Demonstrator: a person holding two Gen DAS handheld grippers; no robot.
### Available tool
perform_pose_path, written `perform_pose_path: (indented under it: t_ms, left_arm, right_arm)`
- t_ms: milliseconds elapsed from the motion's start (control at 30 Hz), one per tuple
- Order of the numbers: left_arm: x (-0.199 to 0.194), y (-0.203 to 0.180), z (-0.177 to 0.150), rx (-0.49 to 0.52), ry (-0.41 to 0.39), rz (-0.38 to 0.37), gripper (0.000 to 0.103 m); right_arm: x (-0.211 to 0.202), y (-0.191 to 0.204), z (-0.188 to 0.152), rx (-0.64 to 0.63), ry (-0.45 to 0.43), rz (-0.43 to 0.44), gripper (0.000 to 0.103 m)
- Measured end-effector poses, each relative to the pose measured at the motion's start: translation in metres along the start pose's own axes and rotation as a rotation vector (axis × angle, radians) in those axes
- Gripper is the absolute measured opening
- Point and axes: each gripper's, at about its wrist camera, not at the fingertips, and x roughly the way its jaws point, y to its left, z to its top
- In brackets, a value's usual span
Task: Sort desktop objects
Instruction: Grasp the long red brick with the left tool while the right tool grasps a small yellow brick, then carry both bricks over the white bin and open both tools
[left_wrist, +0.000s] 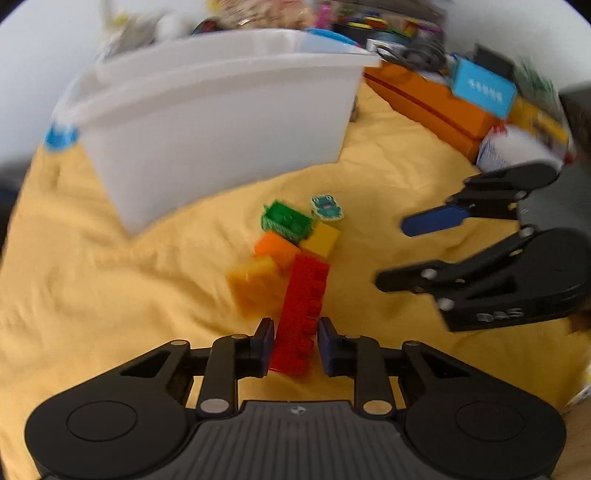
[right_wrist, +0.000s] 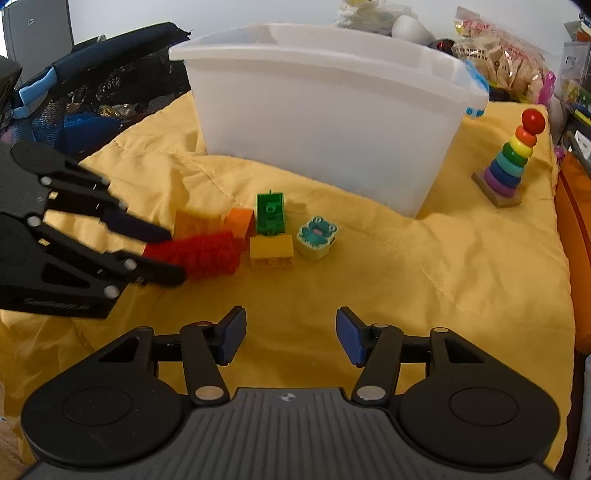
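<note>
My left claw (left_wrist: 295, 343) is clamped on the long red brick (left_wrist: 301, 317); my right claw (right_wrist: 291, 334) hangs apart, empty. Just ahead, neighbouring blocks (left_wrist: 284, 236) touch it, so lifting could drag them. Beyond stands the white bin (left_wrist: 221, 122).

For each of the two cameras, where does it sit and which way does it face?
Left wrist view: sits on the left tongs, facing down over the yellow quilted cloth; own tongs grip the long red plastic brick; right tongs show at right.
Right wrist view: sits on the right tongs, open over bare cloth, facing the white plastic bin; left tongs show at left.
Shared: red brick, green brick, frog eraser, bin, cloth.
</note>
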Motion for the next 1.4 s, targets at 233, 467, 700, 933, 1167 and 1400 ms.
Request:
perform_pose_path:
  t_ms: [233,467,700,933,1167,1400]
  left_arm:
    - [-0.013,0.021,-0.030,-0.354,0.052,-0.217,0.027]
    - [-0.010,0.027,-0.046,-0.397,0.049,-0.151,0.037]
    - [-0.024,0.018,-0.037,-0.249,-0.020,0.027,0.045]
    - [-0.025,-0.001,-0.029,-0.131,-0.049,0.006,0.049]
    - [-0.001,-0.001,-0.026,-0.134,0.020,0.032,0.037]
    - [-0.001,0.001,-0.028,-0.142,0.026,0.041,0.030]
  right_arm:
    - [0.005,0.000,0.015,-0.015,-0.056,0.058,0.057]
    - [0.027,0.020,0.030,-0.116,-0.063,0.048,0.050]
    - [0.048,0.012,0.031,-0.118,-0.032,0.039,0.028]
    - [0.013,-0.018,0.006,-0.015,-0.061,0.092,0.018]
    - [0.010,-0.023,0.009,0.017,-0.088,0.100,0.030]
    - [0.026,0.005,0.036,-0.123,-0.118,0.063,0.032]
